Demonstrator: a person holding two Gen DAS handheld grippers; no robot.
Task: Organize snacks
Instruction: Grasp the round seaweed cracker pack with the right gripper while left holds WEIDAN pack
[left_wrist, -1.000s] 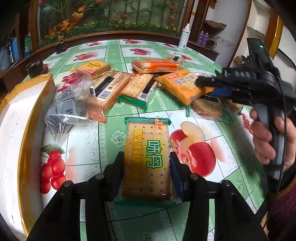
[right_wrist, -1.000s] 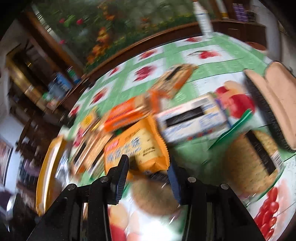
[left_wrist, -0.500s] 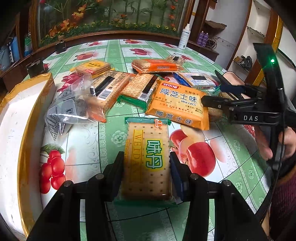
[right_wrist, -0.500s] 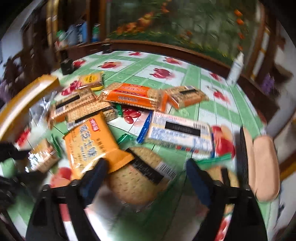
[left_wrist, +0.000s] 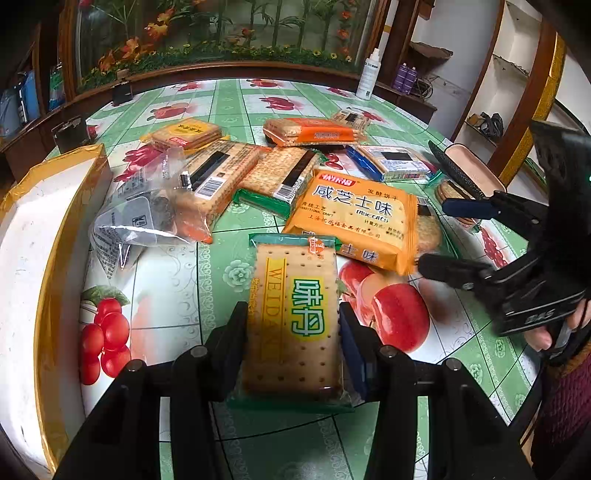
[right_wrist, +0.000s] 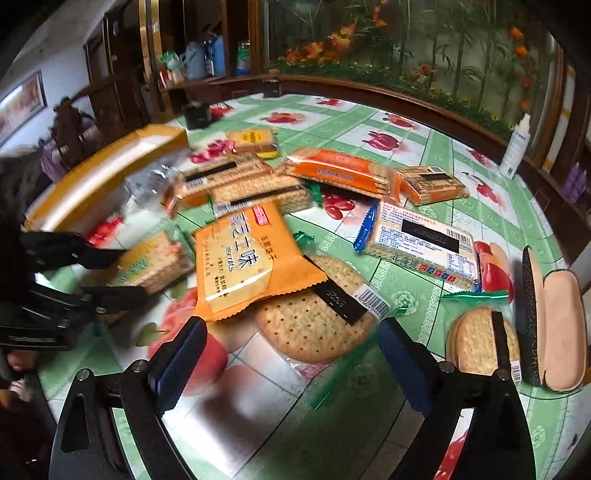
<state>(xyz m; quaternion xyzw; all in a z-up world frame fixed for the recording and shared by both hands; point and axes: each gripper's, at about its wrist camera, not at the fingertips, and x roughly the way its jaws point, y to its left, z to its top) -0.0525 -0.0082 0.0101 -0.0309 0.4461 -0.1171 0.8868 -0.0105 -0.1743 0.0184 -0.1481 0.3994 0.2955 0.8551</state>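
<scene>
- While the left gripper (left_wrist: 291, 350) pinches the green-edged cracker pack (left_wrist: 293, 314) by its long sides at lower centre of the left view, the right gripper (right_wrist: 291, 354) hangs with jaws spread wide and nothing between the pads.
- Right jaws sit just short of the round biscuit pack (right_wrist: 314, 314), lower centre of the right view; the orange biscuit bag (right_wrist: 240, 258) overlaps its upper left edge.
- Handling guess: packs are light with slick film, crackers inside brittle. Squeeze gently across the flat stack's sides, not the crimped ends.
- Round pack likely slides on the cloth; loose film may crumple before the pads bite.
- Other packs lie clustered mid-frame, some overlapping; a clear plastic bag (left_wrist: 147, 218) sits left of them.
- Yellow-rimmed box (left_wrist: 40, 229) at the left edge looks like the drop spot.
- Surface: round table (left_wrist: 221, 110) with a glossy green fruit-print cloth.
- Room: floral mural and dark wood trim behind, white bottle (left_wrist: 367, 79) upper right.
</scene>
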